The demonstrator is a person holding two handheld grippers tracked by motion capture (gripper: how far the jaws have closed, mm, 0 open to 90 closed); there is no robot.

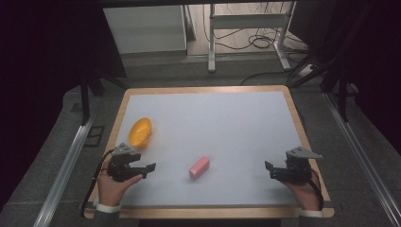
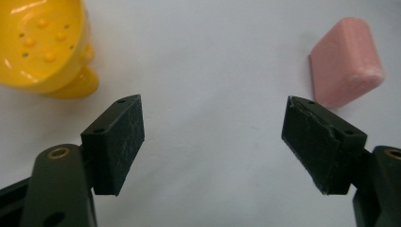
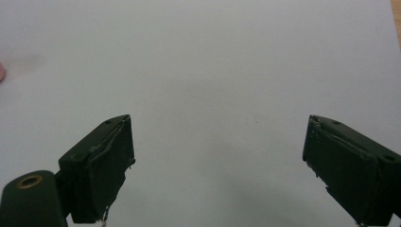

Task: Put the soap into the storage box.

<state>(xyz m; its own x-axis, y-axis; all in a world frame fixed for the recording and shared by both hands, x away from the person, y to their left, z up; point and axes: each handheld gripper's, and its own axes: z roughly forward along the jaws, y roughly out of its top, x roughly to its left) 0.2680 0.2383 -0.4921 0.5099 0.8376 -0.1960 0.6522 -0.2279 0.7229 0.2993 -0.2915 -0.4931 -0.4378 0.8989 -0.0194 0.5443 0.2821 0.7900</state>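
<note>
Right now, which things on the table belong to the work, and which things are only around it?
Part of the work:
- pink soap bar, lying between the two grippers
- yellow soap dish, beside the left gripper
- right gripper, jaws apart

Only around:
- desk frame on the floor behind the table
- cables on the floor

Yellow dish [image 2: 40, 45] looked glossy plastic with raised studs. Pink bar [image 2: 346, 66] appeared matt, smooth. Table [image 1: 236, 127] top was matt white, wood-edged. Jaw pads were scuffed black rubber.
</note>
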